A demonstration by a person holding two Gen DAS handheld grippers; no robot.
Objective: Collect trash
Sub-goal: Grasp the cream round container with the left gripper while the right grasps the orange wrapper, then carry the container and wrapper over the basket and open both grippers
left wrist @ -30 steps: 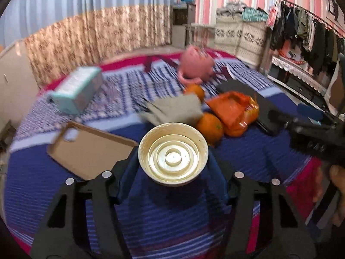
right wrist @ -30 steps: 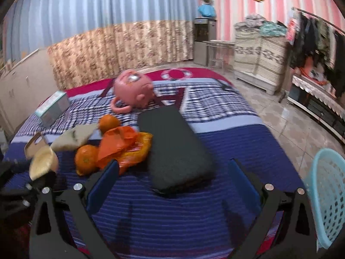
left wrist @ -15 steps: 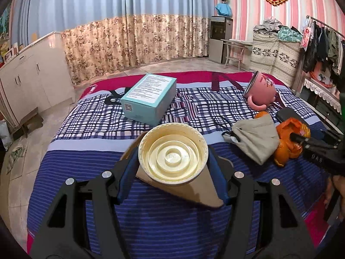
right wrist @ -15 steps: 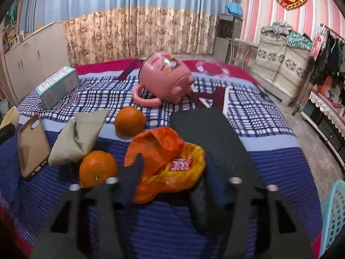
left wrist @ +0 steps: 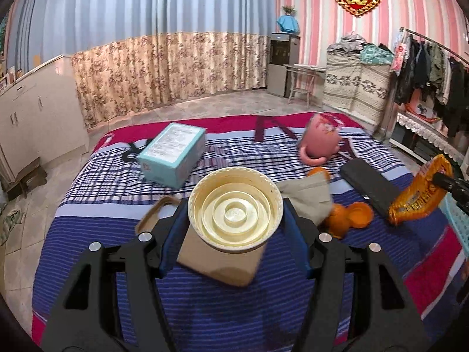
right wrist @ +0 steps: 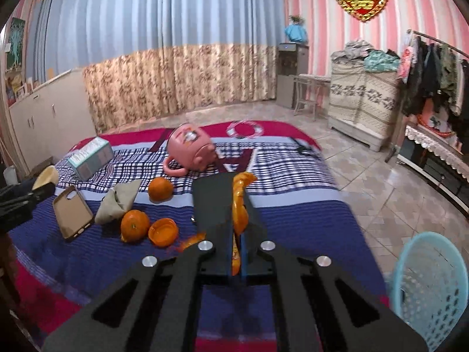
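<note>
My left gripper [left wrist: 236,223] is shut on a cream round plastic cup [left wrist: 234,214], held above the striped bed [left wrist: 205,308] with its open end facing the camera. My right gripper [right wrist: 239,234] is shut on an orange plastic bag [right wrist: 240,202], which hangs crumpled between the pads, lifted off the bed. In the left wrist view that orange bag [left wrist: 419,196] dangles at the far right from the right gripper [left wrist: 445,179]. In the right wrist view the cup [right wrist: 47,176] shows at the far left in the left gripper.
A light blue basket [right wrist: 431,287] stands on the floor to the right of the bed. On the bed lie two oranges [right wrist: 134,224], an orange peel [right wrist: 163,231], a phone case [right wrist: 71,211], a grey cloth [right wrist: 117,201], a black pad [right wrist: 217,202], a pink mug [right wrist: 190,149] and a teal box [right wrist: 91,157].
My right gripper went from open to shut on the orange bag and lifted it off the bed, uncovering a peel. The left gripper, still holding the cup, rose and swung left.
</note>
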